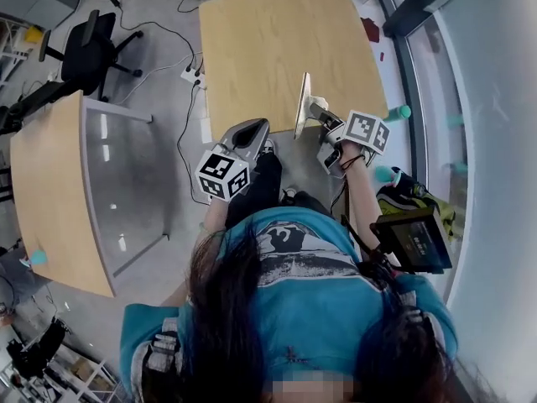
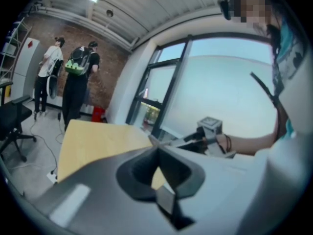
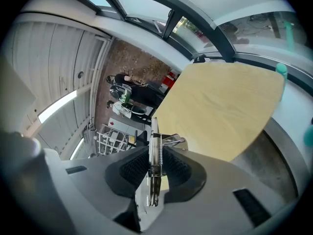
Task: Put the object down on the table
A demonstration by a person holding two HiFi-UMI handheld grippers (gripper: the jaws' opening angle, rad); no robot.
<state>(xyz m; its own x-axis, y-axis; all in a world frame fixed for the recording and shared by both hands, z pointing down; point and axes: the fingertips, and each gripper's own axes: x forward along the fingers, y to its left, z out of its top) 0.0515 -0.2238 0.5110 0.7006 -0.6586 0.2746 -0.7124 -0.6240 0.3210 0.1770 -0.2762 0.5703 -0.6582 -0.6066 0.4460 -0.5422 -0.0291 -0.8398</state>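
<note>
My right gripper [image 1: 317,112] is shut on a thin clipboard [image 1: 302,105] and holds it on edge, upright, over the near edge of the light wooden table [image 1: 268,40]. In the right gripper view the clipboard [image 3: 153,129] runs edge-on between the ribbed pads of the gripper [image 3: 155,154]. Its metal clip [image 3: 170,142] and spring face the table [image 3: 225,106] beyond. My left gripper [image 1: 257,128] hangs just off the table's near edge, to the left of the board. Its jaws [image 2: 157,151] are shut with nothing between them.
A second wooden table with a glass side [image 1: 46,191] stands at the left, and a black office chair [image 1: 88,49] behind it. A power strip with cables [image 1: 191,75] lies on the floor. A window wall [image 1: 487,99] runs along the right. Two people [image 2: 78,82] stand far off.
</note>
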